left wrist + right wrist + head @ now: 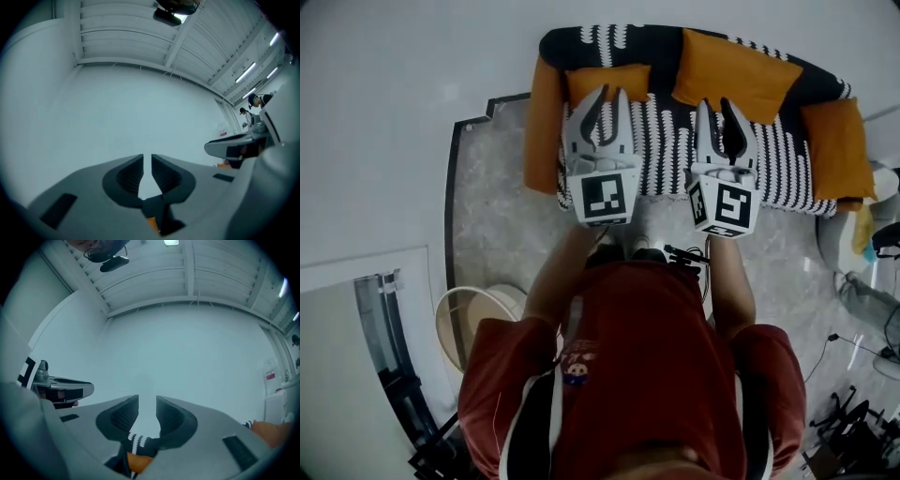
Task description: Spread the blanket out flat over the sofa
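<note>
- Looking down from your head, you see the orange sofa [544,112] up ahead on the pale stone floor [497,225].
- The black and white blanket [666,141] lies over the sofa's seat and back. Three orange cushions [736,70] sit on top of it.
- You hold the left gripper [612,94] and the right gripper [717,105] side by side in front of you, above the seat and not touching the blanket.
- Your red shirt [647,356] fills the bottom of this view, and a round cream tub [473,319] stands on the floor at your left.
- From the left gripper view, the left gripper [147,157] has its jaws a little apart, with only a thin gap. Nothing is between them.
- This gripper points up at a plain white wall [140,108] and a ribbed ceiling [131,33]. The right gripper [234,147] shows at the right side.
- From the right gripper view, the right gripper [147,398] has its jaws a bit wider apart, and it holds nothing.
- A small piece of the blanket [138,442] peeks out below those jaws, with some orange under it. The left gripper [61,389] shows at the left side.
</note>
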